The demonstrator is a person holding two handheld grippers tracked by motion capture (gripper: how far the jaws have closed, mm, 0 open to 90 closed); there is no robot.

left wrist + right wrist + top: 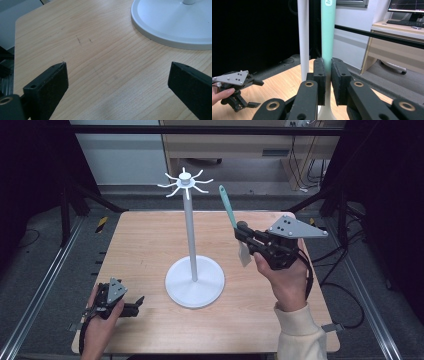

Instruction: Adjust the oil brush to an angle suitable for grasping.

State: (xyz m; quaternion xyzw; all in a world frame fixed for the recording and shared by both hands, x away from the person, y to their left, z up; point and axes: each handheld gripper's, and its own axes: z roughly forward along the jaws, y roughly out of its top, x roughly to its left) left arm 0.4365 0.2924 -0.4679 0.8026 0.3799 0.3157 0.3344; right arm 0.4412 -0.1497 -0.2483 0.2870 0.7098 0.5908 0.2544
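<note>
Resting at the seven o'clock corner of the wooden table (150, 245), the left gripper (131, 306) sits idle in the person's left hand (100, 322), its jaws spread wide apart over bare wood, with nothing between them in the left gripper view. At the table's centre stands a white hanging stand (190, 235), its round base (175, 25) planted flat and a ring of curved hooks (184, 184) fanning out from the top of the pole. At about three o'clock from the pole, the right gripper (242, 231) is raised above the table, jaws clamped on the teal handle (328, 32) of a spatula (230, 212). The spatula is held near upright, handle end pointing toward twelve o'clock and up, pale blade (244, 254) hanging below the jaws. It stands just beside the pole but apart from it, handle tip lower than the hooks.

The job appears to be hanging the spatula on a hook, and is not yet done. The risk, judged from here: the smooth handle is pinched at one narrow spot, so it could twist or slip. A sideways knock against the pole might also tip the stand, since the left gripper is not bracing its base.
</note>
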